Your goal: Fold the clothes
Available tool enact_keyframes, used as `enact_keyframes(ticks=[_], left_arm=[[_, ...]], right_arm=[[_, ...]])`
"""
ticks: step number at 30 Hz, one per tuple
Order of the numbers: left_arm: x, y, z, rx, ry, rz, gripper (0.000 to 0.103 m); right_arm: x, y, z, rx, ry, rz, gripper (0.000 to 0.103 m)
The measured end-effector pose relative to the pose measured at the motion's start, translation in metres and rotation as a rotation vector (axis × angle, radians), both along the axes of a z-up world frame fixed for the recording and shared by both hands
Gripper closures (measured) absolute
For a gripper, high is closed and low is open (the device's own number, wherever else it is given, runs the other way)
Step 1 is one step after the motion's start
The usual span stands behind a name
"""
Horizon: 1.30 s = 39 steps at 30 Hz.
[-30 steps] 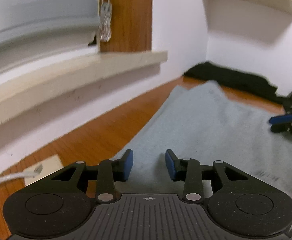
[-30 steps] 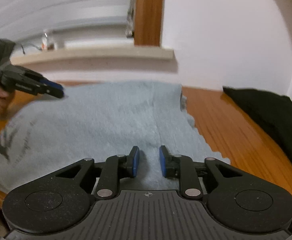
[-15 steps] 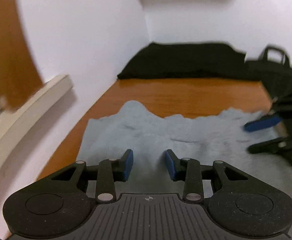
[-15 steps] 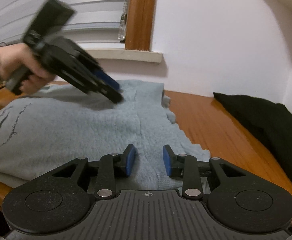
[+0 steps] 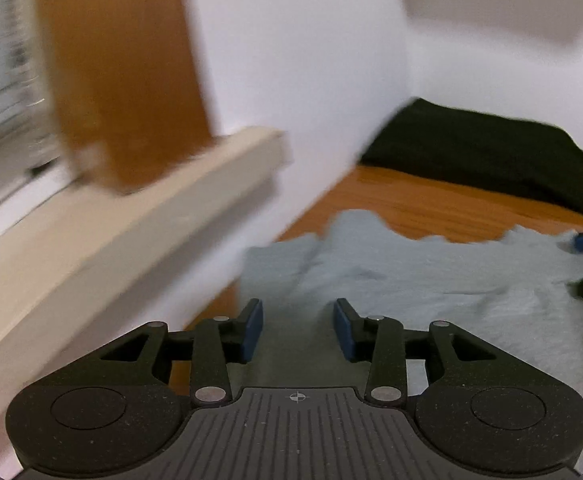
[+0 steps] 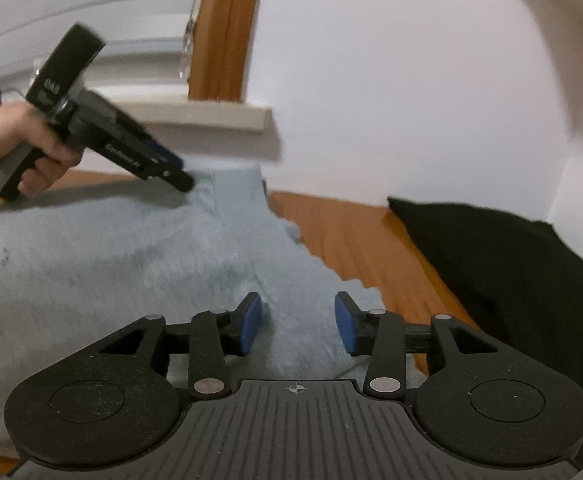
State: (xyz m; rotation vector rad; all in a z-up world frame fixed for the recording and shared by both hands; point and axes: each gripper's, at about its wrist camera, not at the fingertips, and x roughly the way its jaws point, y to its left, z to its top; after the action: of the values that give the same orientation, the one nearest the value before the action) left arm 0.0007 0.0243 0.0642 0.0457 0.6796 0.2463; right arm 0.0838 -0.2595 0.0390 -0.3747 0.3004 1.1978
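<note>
On an orange-brown wooden surface (image 6: 343, 240), hemmed in by white walls meeting in a far corner: one pale grey-blue fleece garment (image 6: 131, 264) spread flat, covering the near and left part, its wavy right edge lying on bare wood. Dark lettering faintly visible on its left side in the right wrist view, too blurred to read. Far right, well apart from the fleece: one black garment (image 6: 511, 264), heaped against the wall. Along the left wall: one cream window sill (image 5: 139, 232), one wooden window frame (image 6: 223, 28) rising from it, white blinds (image 6: 71, 12) beyond, a clear cord pull hanging just beside the frame. High on the right, the underside of one white shelf, blurred.

Two grippers in all. Left gripper (image 5: 296, 330) low over the far left part of the fleece, jaws partly apart, nothing pinched between the blue pads (image 5: 251, 332), cloth only beneath. Seen also from the right wrist view, held by one hand (image 6: 15, 148), tip pointing down at the garment's far edge; touching or just above, impossible to tell. Right gripper (image 6: 297, 328) over the near right edge of the fleece, jaws just opened wider, now partly apart, pads not pressing on cloth. Nothing lying on top of the fleece besides the two grippers over it.
</note>
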Motion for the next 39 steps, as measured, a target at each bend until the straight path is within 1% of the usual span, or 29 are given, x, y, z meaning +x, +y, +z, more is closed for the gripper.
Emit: enact_keyframes(ticks=[2,3,6,11,13,15,18,20,22,24,25,26,27,28,29,30,32,34,35,36,38,39], left_arm=[[-0.020,0.009,0.002,-0.024,-0.016,0.016,0.058],[-0.030,0.012,0.004,-0.038,-0.027,0.015,0.055],[-0.057,0.016,0.008,-0.075,-0.067,0.008,0.055],[-0.059,0.020,0.019,-0.102,-0.100,0.008,0.055],[-0.048,0.022,0.020,-0.119,-0.107,-0.001,0.055],[-0.031,0.022,0.019,-0.130,-0.106,-0.020,0.055],[-0.002,0.018,0.017,-0.137,-0.085,-0.079,0.056],[0.019,0.016,0.012,-0.128,-0.066,-0.080,0.054],[0.040,0.015,0.005,-0.124,-0.040,-0.089,0.049],[0.054,0.014,-0.001,-0.120,-0.021,-0.101,0.048],[0.058,0.013,-0.003,-0.125,-0.019,-0.113,0.050],[0.059,0.014,-0.002,-0.137,-0.022,-0.129,0.054],[0.060,0.014,-0.002,-0.149,-0.025,-0.145,0.075],[0.061,0.014,-0.001,-0.161,-0.029,-0.161,0.092],[0.060,0.014,0.001,-0.155,-0.034,-0.167,0.096],[0.058,0.013,0.004,-0.133,-0.041,-0.162,0.097],[0.052,0.013,0.011,-0.102,-0.064,-0.148,0.097],[0.046,0.020,0.019,-0.113,-0.102,-0.119,0.097],[0.045,0.024,0.020,-0.125,-0.105,-0.109,0.096],[0.046,0.025,0.019,-0.123,-0.097,-0.093,0.093],[0.044,0.022,0.018,-0.092,-0.075,-0.059,0.086],[0.038,0.020,0.019,-0.079,-0.083,-0.051,0.075]], right_arm=[[-0.010,-0.007,0.002,0.012,-0.022,-0.015,0.056],[-0.013,-0.012,0.003,0.022,-0.010,-0.025,0.053],[-0.019,-0.024,0.002,0.042,0.027,-0.064,0.052],[-0.014,-0.030,-0.006,0.032,0.080,-0.140,0.051],[-0.013,-0.031,-0.007,0.036,0.111,-0.149,0.051],[-0.010,-0.026,-0.007,0.026,0.118,-0.144,0.051],[-0.003,-0.019,-0.010,0.008,0.125,-0.182,0.051],[0.005,-0.016,-0.012,0.018,0.156,-0.187,0.051],[0.012,-0.015,-0.013,0.035,0.186,-0.185,0.051],[0.018,-0.015,-0.014,0.040,0.216,-0.176,0.052],[0.021,-0.014,-0.015,0.043,0.229,-0.162,0.061],[0.023,-0.014,-0.016,0.046,0.242,-0.149,0.071],[0.023,-0.014,-0.016,0.051,0.252,-0.123,0.078],[0.020,-0.015,-0.015,0.063,0.231,-0.116,0.084],[0.017,-0.016,-0.013,0.076,0.205,-0.107,0.086],[0.013,-0.016,-0.011,0.090,0.179,-0.097,0.088],[0.006,-0.019,-0.005,0.143,0.135,-0.091,0.088],[0.005,-0.016,0.000,0.159,0.111,-0.097,0.088],[0.006,-0.011,0.000,0.146,0.107,-0.099,0.088],[0.010,-0.006,-0.004,0.120,0.114,-0.109,0.087],[0.014,0.005,-0.011,0.052,0.133,-0.123,0.079],[0.012,0.006,-0.013,0.038,0.115,-0.135,0.072]])
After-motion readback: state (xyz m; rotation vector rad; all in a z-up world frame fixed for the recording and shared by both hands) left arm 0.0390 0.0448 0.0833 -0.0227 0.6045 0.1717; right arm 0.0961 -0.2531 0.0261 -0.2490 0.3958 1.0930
